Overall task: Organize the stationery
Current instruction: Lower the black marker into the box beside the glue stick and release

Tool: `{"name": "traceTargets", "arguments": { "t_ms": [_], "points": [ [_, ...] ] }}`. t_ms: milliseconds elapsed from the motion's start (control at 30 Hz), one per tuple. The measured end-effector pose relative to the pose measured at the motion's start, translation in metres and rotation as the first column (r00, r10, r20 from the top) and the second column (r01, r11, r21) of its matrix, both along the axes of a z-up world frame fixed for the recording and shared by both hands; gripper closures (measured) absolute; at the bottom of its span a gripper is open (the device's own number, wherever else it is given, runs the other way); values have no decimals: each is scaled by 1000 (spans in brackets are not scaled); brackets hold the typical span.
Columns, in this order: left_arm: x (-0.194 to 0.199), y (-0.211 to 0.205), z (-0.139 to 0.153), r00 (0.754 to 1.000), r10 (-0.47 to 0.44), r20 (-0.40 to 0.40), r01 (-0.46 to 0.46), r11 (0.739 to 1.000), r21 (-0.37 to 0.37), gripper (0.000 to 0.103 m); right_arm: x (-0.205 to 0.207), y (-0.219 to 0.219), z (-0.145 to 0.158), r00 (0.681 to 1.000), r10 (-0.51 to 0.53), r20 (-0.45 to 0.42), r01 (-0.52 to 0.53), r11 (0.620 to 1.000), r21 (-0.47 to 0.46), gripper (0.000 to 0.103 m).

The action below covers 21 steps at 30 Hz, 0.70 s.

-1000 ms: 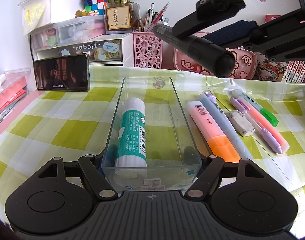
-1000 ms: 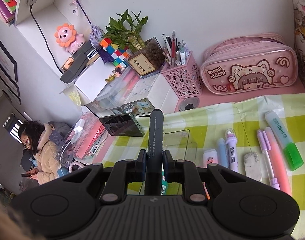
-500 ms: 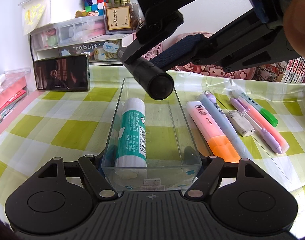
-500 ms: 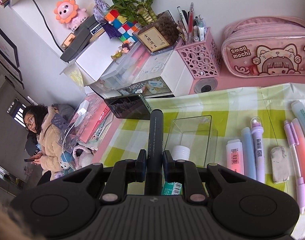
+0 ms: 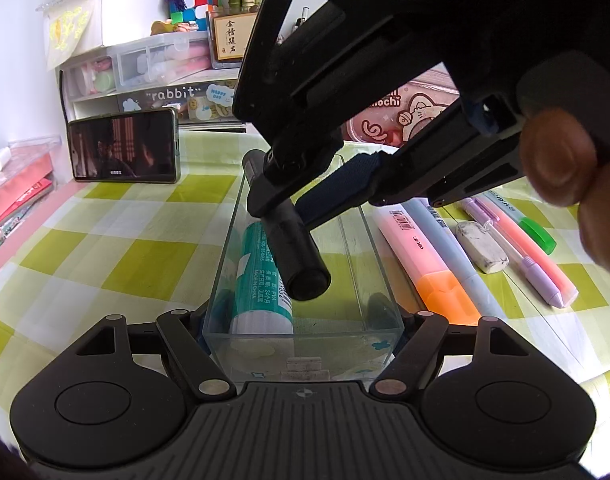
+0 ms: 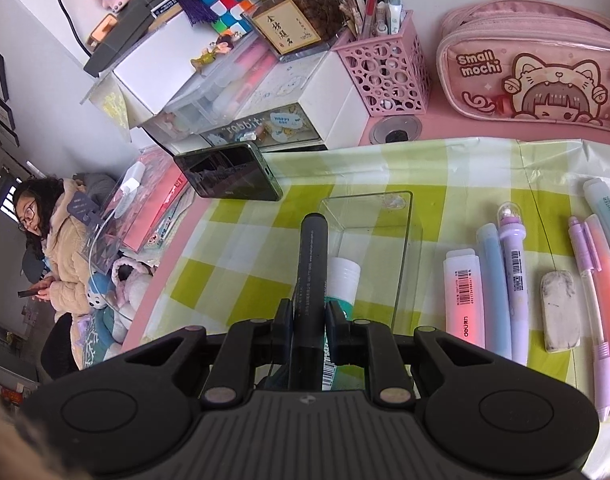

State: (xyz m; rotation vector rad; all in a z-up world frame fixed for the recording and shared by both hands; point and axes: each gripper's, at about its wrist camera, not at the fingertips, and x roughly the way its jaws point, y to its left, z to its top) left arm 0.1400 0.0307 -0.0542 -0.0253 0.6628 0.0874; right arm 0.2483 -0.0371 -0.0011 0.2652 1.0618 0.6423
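Observation:
A clear plastic tray (image 5: 381, 276) stands lengthwise on the checked cloth, and my left gripper (image 5: 303, 320) is shut on its near end. A green-and-white glue stick (image 5: 261, 280) lies inside it; it also shows in the right wrist view (image 6: 343, 276). My right gripper (image 6: 309, 320) is shut on a black marker (image 6: 312, 264) and holds it over the tray's left side, just above the glue stick. In the left wrist view the marker (image 5: 293, 248) points toward the camera, its butt end low inside the tray.
To the right of the tray lie a pink-orange highlighter (image 5: 421, 252), a blue pen (image 5: 457, 256), an eraser (image 5: 481, 246), a purple pen (image 5: 517, 248) and more highlighters. A phone (image 5: 125, 146) stands at the back left. A pink pencil case (image 6: 537, 68) and pen basket (image 6: 385, 72) stand behind.
My right gripper has moved left and down with the black marker, from above the tray's far right to low over the tray beside the glue stick. The left gripper has stayed put.

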Motion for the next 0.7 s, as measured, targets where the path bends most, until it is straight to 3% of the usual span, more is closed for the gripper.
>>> {"name": "traceTargets", "arguments": {
  "t_ms": [333,700],
  "points": [
    [1,1,0,1000,0,0,0,1000,0,29,2,1,-10,997,48,-59,-47,999,26,68],
    [1,1,-1,1000,0,0,0,1000,0,28,2,1,-9,995,89,-51,-87,995,38,66]
  ]
}}
